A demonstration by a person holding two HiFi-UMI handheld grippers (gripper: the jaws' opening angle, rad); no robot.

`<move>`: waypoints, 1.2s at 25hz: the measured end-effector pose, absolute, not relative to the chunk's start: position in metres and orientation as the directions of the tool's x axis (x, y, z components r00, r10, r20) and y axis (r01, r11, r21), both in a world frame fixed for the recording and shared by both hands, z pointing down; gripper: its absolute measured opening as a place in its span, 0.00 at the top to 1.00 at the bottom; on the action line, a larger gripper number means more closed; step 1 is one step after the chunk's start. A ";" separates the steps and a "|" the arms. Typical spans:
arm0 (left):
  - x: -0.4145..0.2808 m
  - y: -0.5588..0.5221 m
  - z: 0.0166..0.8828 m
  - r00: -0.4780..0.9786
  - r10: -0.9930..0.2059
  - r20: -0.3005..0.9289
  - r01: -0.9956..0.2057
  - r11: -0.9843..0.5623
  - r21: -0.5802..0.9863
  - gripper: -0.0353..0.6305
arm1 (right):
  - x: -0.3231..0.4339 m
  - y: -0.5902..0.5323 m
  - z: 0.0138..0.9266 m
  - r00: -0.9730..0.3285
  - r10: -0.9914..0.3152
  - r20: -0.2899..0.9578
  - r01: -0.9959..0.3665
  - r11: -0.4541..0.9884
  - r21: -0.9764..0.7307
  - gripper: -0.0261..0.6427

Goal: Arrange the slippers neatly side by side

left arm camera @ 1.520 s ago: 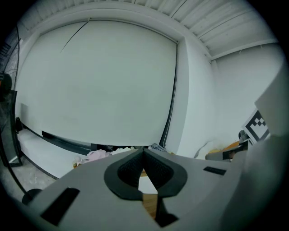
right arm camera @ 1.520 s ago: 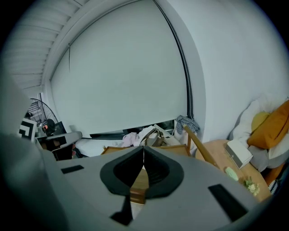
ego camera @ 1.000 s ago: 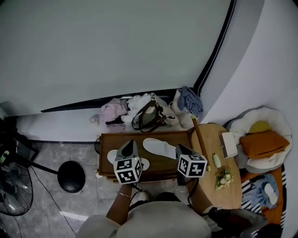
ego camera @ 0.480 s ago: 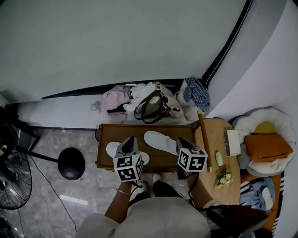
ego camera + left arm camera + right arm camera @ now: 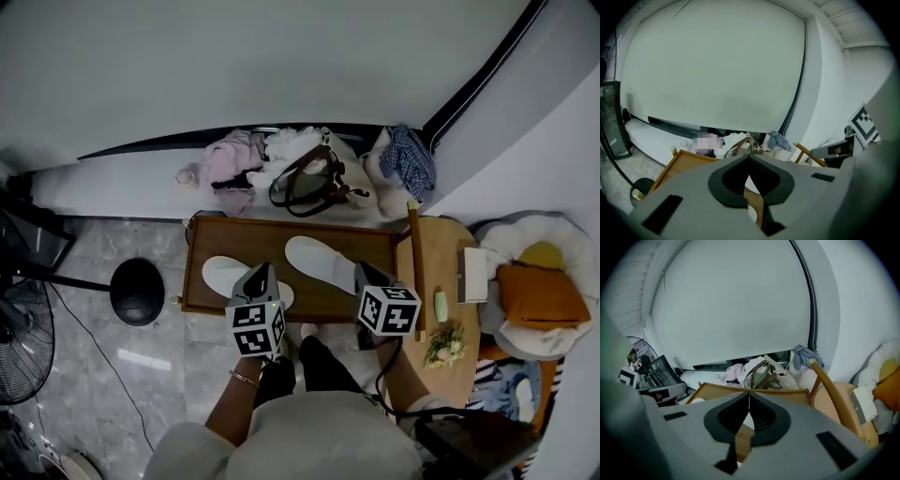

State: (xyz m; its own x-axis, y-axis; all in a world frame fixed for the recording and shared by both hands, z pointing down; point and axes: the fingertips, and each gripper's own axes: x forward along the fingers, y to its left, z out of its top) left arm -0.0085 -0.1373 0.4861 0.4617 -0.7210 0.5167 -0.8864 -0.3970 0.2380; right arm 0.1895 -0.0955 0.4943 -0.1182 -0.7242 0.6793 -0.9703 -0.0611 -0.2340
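Two white slippers lie on a low wooden tray table (image 5: pixel 225 234) in the head view. The left slipper (image 5: pixel 222 276) sits near the table's front left, partly hidden under my left gripper (image 5: pixel 260 274). The right slipper (image 5: pixel 320 262) lies angled at the middle, apart from the other. My right gripper (image 5: pixel 362 276) hovers over the table's front right, just beside that slipper's near end. Both grippers are shut with nothing between the tips, as the left gripper view (image 5: pixel 749 156) and the right gripper view (image 5: pixel 749 393) show.
Behind the table lie a brown-handled bag (image 5: pixel 309 183), pink (image 5: pixel 225 159) and plaid (image 5: pixel 412 159) clothes. A round wooden side table (image 5: pixel 455 319) with a chair arm (image 5: pixel 414 262) stands at the right. A black round base (image 5: pixel 137 291) and a fan (image 5: pixel 23 347) stand on the left floor.
The view has shifted so the table and slippers sit higher and further left in the frame. Both grippers keep their places over the table's front edge and stay shut.
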 end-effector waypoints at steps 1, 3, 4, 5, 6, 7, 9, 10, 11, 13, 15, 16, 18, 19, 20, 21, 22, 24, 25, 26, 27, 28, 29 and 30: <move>-0.010 -0.136 0.492 0.455 -0.717 0.528 -0.890 -0.389 0.237 0.93 | 0.189 -0.096 0.499 -0.124 -0.717 0.685 -0.970 -0.058 -0.237 0.91; -0.011 -0.133 0.503 0.443 -0.708 0.550 -0.896 -0.375 0.238 0.93 | 0.188 -0.095 0.511 -0.135 -0.701 0.700 -0.969 -0.053 -0.240 0.91; -0.012 -0.130 0.509 0.438 -0.702 0.561 -0.898 -0.370 0.238 0.93 | 0.187 -0.094 0.517 -0.140 -0.692 0.709 -0.969 -0.051 -0.241 0.91; -0.013 -0.128 0.514 0.434 -0.696 0.573 -0.900 -0.365 0.239 0.93 | 0.185 -0.093 0.522 -0.146 -0.682 0.717 -0.969 -0.049 -0.244 0.91; -0.014 -0.125 0.520 0.430 -0.689 0.584 -0.902 -0.359 0.240 0.93 | 0.184 -0.091 0.528 -0.152 -0.672 0.725 -0.968 -0.047 -0.246 0.91; -0.015 -0.124 0.525 0.426 -0.682 0.595 -0.904 -0.353 0.242 0.93 | 0.182 -0.090 0.532 -0.158 -0.662 0.733 -0.967 -0.045 -0.249 0.91; -0.016 -0.121 0.535 0.418 -0.672 0.611 -0.907 -0.341 0.246 0.93 | 0.180 -0.089 0.542 -0.171 -0.645 0.745 -0.967 -0.037 -0.253 0.91; -0.015 -0.121 0.539 0.416 -0.668 0.617 -0.908 -0.337 0.248 0.93 | 0.179 -0.089 0.546 -0.176 -0.638 0.750 -0.966 -0.033 -0.255 0.91; -0.015 -0.120 0.542 0.414 -0.664 0.623 -0.909 -0.335 0.248 0.93 | 0.178 -0.089 0.550 -0.181 -0.632 0.754 -0.966 -0.029 -0.256 0.91; -0.014 -0.119 0.548 0.413 -0.657 0.631 -0.909 -0.334 0.248 0.93 | 0.177 -0.090 0.556 -0.187 -0.622 0.760 -0.966 -0.024 -0.257 0.91; -0.013 -0.120 0.551 0.412 -0.654 0.634 -0.910 -0.334 0.247 0.93 | 0.177 -0.092 0.561 -0.193 -0.615 0.765 -0.966 -0.019 -0.259 0.91; -0.013 -0.120 0.552 0.411 -0.653 0.636 -0.910 -0.333 0.245 0.93 | 0.177 -0.092 0.563 -0.196 -0.612 0.766 -0.965 -0.016 -0.260 0.91; -0.012 -0.120 0.554 0.407 -0.653 0.639 -0.911 -0.334 0.240 0.93 | 0.176 -0.092 0.566 -0.202 -0.606 0.769 -0.965 -0.010 -0.262 0.91; -0.012 -0.121 0.554 0.406 -0.653 0.640 -0.912 -0.334 0.238 0.93 | 0.176 -0.093 0.567 -0.205 -0.604 0.770 -0.965 -0.006 -0.261 0.91; -0.013 -0.121 0.555 0.404 -0.653 0.641 -0.913 -0.333 0.236 0.93 | 0.176 -0.094 0.568 -0.208 -0.602 0.771 -0.966 0.000 -0.260 0.91; -0.013 -0.122 0.555 0.402 -0.653 0.642 -0.914 -0.331 0.236 0.93 | 0.176 -0.095 0.569 -0.212 -0.599 0.772 -0.966 0.007 -0.259 0.91; -0.013 -0.122 0.556 0.401 -0.653 0.643 -0.914 -0.329 0.236 0.93 | 0.176 -0.097 0.570 -0.216 -0.595 0.774 -0.966 0.015 -0.258 0.91; -0.013 -0.123 0.557 0.397 -0.653 0.645 -0.916 -0.321 0.239 0.93 | 0.175 -0.100 0.573 -0.232 -0.580 0.781 -0.964 0.030 -0.264 0.91; -0.014 -0.124 0.558 0.395 -0.653 0.646 -0.918 -0.317 0.240 0.93 | 0.173 -0.101 0.575 -0.243 -0.572 0.783 -0.962 0.039 -0.270 0.91; -0.015 -0.124 0.559 0.392 -0.653 0.647 -0.919 -0.312 0.242 0.93 | 0.172 -0.103 0.577 -0.254 -0.564 0.785 -0.960 0.049 -0.275 0.91; -0.015 -0.125 0.560 0.389 -0.654 0.649 -0.920 -0.307 0.243 0.93 | 0.171 -0.105 0.578 -0.264 -0.558 0.787 -0.959 0.061 -0.278 0.91; -0.016 -0.125 0.561 0.385 -0.655 0.650 -0.922 -0.301 0.243 0.93 | 0.171 -0.108 0.580 -0.271 -0.551 0.789 -0.958 0.075 -0.276 0.91; -0.017 -0.125 0.562 0.381 -0.656 0.652 -0.924 -0.295 0.244 0.93 | 0.170 -0.110 0.581 -0.276 -0.545 0.792 -0.958 0.090 -0.272 0.91; -0.018 -0.125 0.563 0.377 -0.657 0.654 -0.926 -0.288 0.244 0.93 | 0.170 -0.112 0.583 -0.281 -0.538 0.795 -0.958 0.104 -0.268 0.91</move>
State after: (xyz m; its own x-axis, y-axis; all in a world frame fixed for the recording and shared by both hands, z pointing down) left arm -0.0184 -0.1250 0.5627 0.3765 -0.6566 0.6535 -0.9260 -0.2881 0.2441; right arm 0.1704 -0.1122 0.5831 -0.2810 -0.5376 0.7950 -0.9577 0.1041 -0.2682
